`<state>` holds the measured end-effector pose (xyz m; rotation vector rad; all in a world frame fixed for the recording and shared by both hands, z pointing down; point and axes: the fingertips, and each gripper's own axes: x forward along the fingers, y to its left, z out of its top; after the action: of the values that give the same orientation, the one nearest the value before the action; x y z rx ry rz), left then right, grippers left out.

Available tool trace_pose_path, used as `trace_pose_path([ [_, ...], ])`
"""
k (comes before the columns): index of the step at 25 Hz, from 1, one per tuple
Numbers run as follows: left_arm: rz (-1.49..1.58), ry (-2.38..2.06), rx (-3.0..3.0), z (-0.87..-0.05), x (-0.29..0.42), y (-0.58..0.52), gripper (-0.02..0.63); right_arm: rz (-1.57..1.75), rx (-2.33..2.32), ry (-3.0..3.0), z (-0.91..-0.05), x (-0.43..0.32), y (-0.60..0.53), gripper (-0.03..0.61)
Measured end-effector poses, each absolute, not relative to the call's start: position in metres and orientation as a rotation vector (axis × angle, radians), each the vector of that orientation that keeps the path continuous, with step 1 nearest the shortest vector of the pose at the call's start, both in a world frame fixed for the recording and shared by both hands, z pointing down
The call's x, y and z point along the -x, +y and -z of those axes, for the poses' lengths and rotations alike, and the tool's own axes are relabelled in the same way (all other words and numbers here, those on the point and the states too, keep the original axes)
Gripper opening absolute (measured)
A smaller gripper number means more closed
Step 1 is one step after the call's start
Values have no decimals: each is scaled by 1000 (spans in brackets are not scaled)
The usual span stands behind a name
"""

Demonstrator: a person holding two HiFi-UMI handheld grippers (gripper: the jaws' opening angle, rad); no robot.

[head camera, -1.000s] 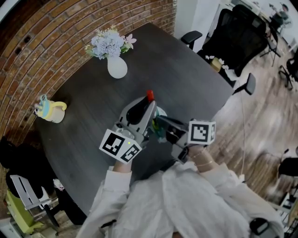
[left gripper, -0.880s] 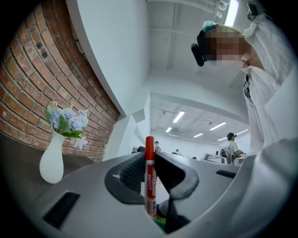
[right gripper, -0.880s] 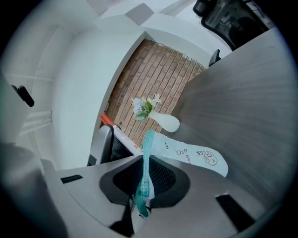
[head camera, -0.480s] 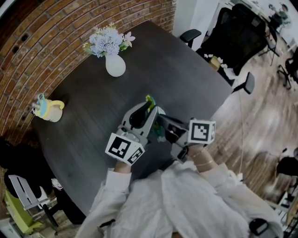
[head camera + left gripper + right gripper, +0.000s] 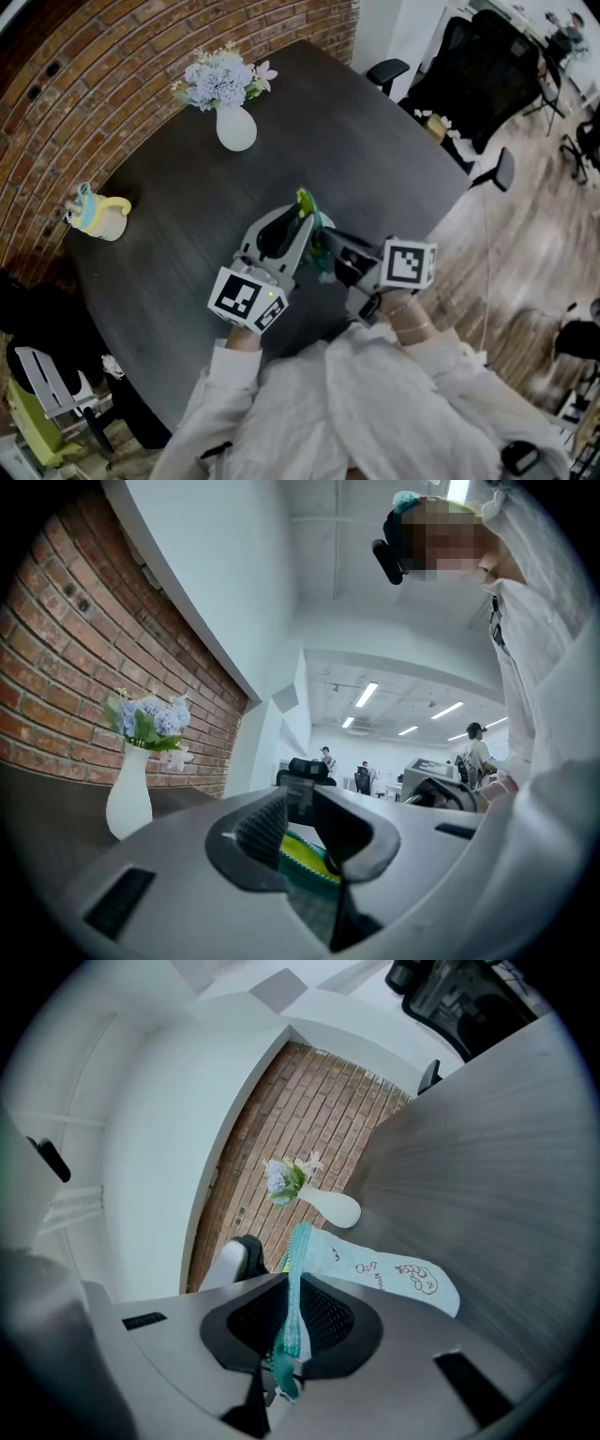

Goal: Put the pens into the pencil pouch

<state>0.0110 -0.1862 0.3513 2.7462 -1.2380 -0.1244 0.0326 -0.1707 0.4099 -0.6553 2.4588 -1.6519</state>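
The pale blue pencil pouch (image 5: 394,1274) with small doodles lies on the dark table (image 5: 375,150), its teal zip edge lifted. My right gripper (image 5: 292,1288) is shut on that zip edge and holds it up. In the head view my left gripper (image 5: 298,220) reaches in from the left, and the pouch's green and yellow rim (image 5: 304,201) shows at its tip. In the left gripper view, my left gripper (image 5: 300,803) is shut on a dark pen shaft (image 5: 298,794), right over the pouch's yellow and teal opening (image 5: 305,850). The pen's tip is hidden.
A white vase of pale flowers (image 5: 234,127) stands at the table's far side by the brick wall. A yellow mug (image 5: 98,216) sits at the far left. Black office chairs (image 5: 478,75) stand beyond the table's right edge.
My left gripper has sunk towards the pouch. The red pen tip that stuck out past its jaws no longer shows, and the pouch's green and yellow rim is there instead. The right gripper has kept still.
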Motion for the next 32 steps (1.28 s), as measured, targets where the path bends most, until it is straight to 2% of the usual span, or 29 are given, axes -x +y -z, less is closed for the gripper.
trace_pose_path([
  [9, -13, -1327, -2675, -361, 7, -177, 64, 1604, 654, 2526, -408, -29, -168, 34],
  [20, -36, -1386, -2587, -374, 26, -151, 64, 1549, 640, 2648, -410, -18, -156, 34],
  [32, -155, -1374, -2425, -406, 41, -122, 60, 1379, 631, 2878, -415, -3, -135, 34],
])
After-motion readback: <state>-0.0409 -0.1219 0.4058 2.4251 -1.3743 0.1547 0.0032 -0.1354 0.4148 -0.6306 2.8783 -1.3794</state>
